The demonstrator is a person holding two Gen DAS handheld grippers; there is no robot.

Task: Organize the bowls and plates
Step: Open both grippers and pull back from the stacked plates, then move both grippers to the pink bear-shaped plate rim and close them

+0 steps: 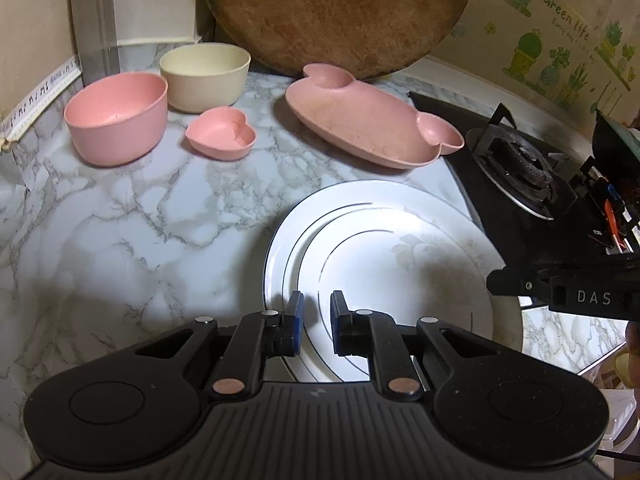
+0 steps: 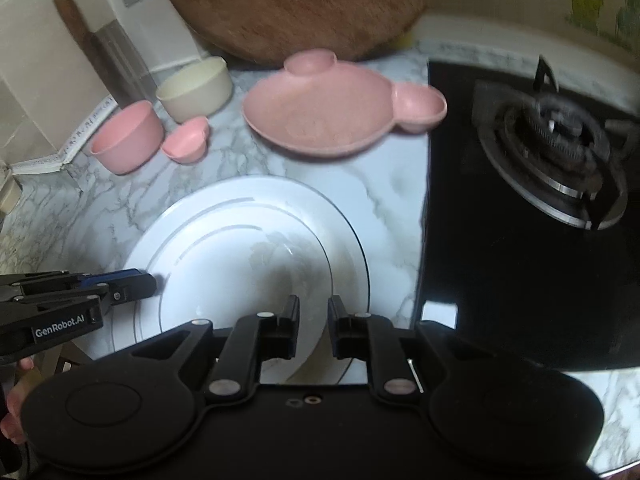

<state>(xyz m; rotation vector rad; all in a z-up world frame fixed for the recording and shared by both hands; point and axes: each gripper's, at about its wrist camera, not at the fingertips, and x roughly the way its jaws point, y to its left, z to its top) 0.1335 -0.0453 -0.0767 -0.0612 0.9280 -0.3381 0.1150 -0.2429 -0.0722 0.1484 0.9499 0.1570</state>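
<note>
Two white plates stacked, the pink dishes still waiting

The left gripper (image 1: 316, 322) and right gripper (image 2: 313, 326) hung over the white plates (image 1: 400, 248), jaws a little apart, pinching nothing. A small plate sat inside a big one, so that part looked done. Farther back, the pink tray (image 1: 372, 120), heart dish (image 1: 222, 132), pink bowl (image 1: 116, 116) and cream bowl (image 1: 204, 76) sat apart, not stacked yet.

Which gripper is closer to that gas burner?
Right. The right gripper hovers over the white plates beside the burner; the left gripper is over their far side.
</note>
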